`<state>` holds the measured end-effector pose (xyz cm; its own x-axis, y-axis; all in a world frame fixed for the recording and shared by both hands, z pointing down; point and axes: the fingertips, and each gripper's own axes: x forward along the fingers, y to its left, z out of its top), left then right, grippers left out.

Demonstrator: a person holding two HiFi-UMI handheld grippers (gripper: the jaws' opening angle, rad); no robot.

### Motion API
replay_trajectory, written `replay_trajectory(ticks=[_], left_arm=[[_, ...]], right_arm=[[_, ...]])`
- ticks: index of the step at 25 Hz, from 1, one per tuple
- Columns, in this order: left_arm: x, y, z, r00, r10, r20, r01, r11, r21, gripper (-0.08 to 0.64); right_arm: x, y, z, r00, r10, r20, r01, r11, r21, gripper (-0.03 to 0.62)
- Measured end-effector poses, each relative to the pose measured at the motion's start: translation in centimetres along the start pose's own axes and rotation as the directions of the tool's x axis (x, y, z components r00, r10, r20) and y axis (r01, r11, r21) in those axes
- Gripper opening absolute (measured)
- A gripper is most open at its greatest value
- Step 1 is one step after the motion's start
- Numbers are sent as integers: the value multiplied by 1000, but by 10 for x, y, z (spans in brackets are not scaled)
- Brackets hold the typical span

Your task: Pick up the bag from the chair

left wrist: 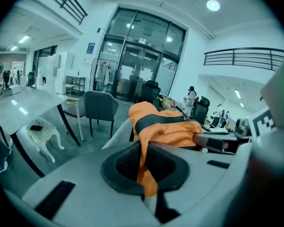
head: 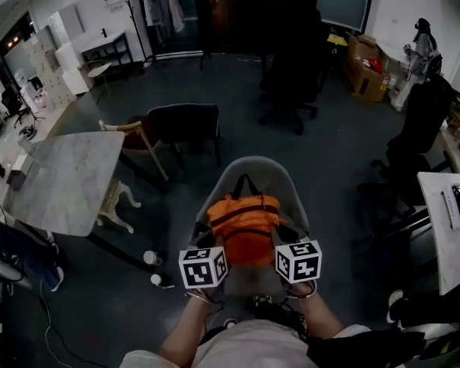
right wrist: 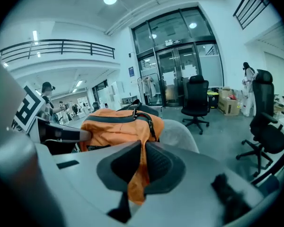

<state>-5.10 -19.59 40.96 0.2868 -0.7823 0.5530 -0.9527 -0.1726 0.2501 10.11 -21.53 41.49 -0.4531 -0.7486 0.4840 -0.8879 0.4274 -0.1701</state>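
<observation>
An orange bag [head: 244, 227] with black straps sits over a grey shell chair [head: 272, 176] just in front of me. My left gripper [head: 213, 253] holds the bag's near left side, and my right gripper [head: 285, 250] holds its near right side. In the left gripper view the jaws are shut on a fold of the orange bag [left wrist: 146, 167]. The right gripper view shows orange fabric of the bag [right wrist: 139, 171] pinched the same way between that gripper's shut jaws. The bag bulges up between the two grippers.
A marble-topped table [head: 61, 179] stands at the left, with a dark chair [head: 185, 123] and a wooden chair beside it. Black office chairs [head: 291, 75] stand farther back and at the right. Two cups [head: 150, 258] lie on the floor near the grey chair.
</observation>
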Motion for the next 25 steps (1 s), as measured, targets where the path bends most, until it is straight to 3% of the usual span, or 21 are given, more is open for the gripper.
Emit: replay_trajectory(ticks=[9,17,25], left_arm=[[-55,-7,6,993,-97,69,93,994,63,25],[-81,-32,-20,979,-199,32,197,978,71,25],[-84,-105,-53,944,-326,-56,330,935,127,25]], right_arm=[[-57,37,4,992,-101,78,100,995,11,43],[-111,46,-23,976,-199,83,197,980,29,43],[-180,6,-62,939,-336,71,325,937,129,43]])
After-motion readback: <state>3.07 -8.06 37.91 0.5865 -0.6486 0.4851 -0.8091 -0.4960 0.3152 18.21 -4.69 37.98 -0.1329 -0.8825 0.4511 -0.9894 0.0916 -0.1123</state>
